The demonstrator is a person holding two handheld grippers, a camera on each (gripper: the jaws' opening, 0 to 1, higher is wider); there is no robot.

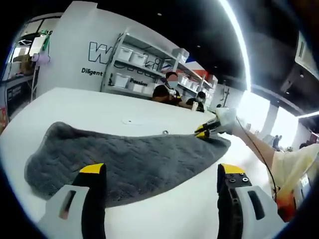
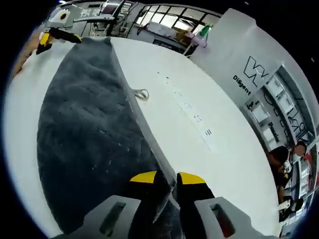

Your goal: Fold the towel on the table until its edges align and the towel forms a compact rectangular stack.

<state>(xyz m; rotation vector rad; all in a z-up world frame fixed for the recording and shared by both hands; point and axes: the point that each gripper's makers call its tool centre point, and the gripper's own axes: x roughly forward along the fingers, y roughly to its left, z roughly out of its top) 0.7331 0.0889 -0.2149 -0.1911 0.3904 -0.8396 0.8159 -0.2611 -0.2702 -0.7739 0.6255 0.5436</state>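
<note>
Grey towel (image 1: 129, 162) lying flat across the centre of the white desk (image 1: 89, 107), right tongs (image 2: 167, 179) clenched on its edge, left tongs (image 1: 162, 174) released (short of the cloth); a one-sided lift risks skewing the fold and misaligning edges.

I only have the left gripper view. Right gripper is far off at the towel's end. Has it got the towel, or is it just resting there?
Observer: Got it. In the right gripper view the right gripper has its jaws nearly closed on the edge of the grey towel.
Operator: Left looks open over the near edge. Confirm?
Observer: Yes, the left gripper is open, towel between and beyond its jaws; from the right gripper view it sits at the towel's far end.
Operator: Anything on the table beside the towel?
Observer: A small loop lies right by the towel's edge, and a line of faint marks runs along the white table.
</note>
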